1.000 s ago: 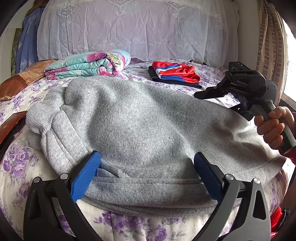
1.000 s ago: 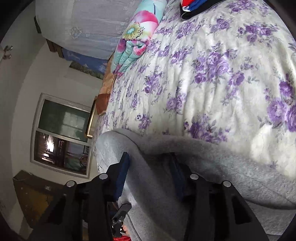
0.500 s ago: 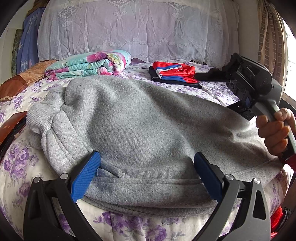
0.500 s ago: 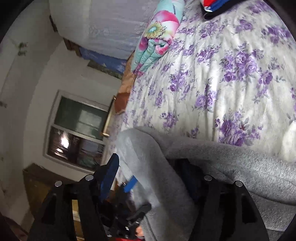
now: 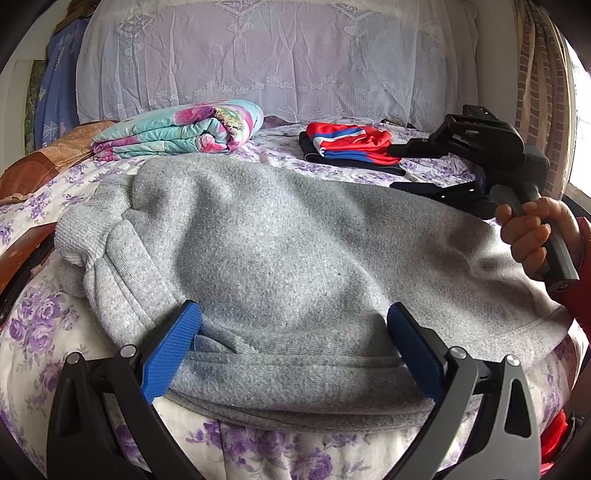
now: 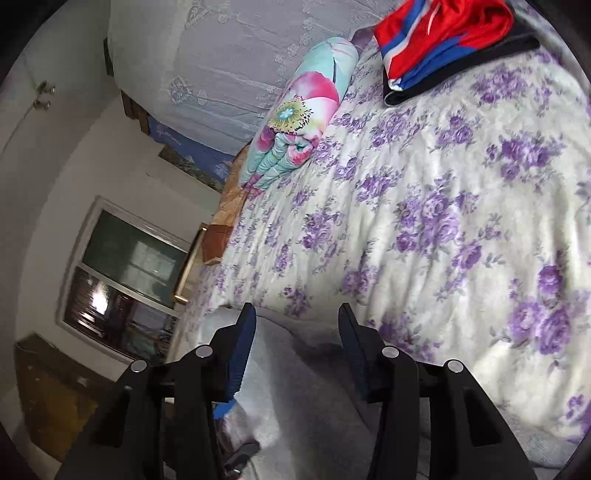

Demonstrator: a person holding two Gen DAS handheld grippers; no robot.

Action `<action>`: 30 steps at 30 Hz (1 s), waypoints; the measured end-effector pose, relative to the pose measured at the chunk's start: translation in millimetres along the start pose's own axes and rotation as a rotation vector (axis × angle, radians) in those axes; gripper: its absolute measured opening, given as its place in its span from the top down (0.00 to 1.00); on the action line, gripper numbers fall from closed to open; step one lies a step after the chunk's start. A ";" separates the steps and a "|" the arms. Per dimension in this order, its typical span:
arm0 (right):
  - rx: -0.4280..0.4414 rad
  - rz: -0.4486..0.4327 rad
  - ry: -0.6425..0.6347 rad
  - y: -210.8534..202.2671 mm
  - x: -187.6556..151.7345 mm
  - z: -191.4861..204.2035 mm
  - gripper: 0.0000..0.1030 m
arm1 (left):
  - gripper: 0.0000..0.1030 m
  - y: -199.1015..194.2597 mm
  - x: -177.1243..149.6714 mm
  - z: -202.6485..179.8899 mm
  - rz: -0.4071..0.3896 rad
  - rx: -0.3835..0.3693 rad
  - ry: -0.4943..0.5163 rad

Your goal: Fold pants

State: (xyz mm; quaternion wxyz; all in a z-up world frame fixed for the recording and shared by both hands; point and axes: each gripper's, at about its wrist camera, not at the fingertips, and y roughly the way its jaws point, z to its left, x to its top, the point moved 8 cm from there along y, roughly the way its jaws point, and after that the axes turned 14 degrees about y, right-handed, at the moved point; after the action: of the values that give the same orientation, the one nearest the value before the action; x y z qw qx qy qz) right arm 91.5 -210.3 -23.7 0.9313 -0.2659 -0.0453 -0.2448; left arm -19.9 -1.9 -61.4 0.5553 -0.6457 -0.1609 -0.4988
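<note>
The grey fleece pants are lying bunched across the purple-flowered white bedspread. The left gripper is straddling their near hem, jaws spread wide, gripping nothing. The right gripper is hovering over the far edge, jaws parted and empty.

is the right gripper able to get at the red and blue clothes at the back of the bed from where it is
Probably yes: the right gripper is open over the grey pants, and only bare floral bedspread separates it from the red and blue clothes.

Fuzzy matt grey knit pants, glossy red shorts, ribbed blue tongs pads
</note>
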 end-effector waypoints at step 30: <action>-0.180 0.074 -0.306 43.2 -50.3 15.9 0.81 | 0.05 -0.2 -1.0 -0.5 -0.003 0.001 0.003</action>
State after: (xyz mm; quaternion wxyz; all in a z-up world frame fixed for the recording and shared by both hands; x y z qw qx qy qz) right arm 68.9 -148.4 -41.3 0.8944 -0.3838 -0.1544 -0.1703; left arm -20.7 -1.9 -62.2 0.5551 -0.6445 -0.1612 -0.5005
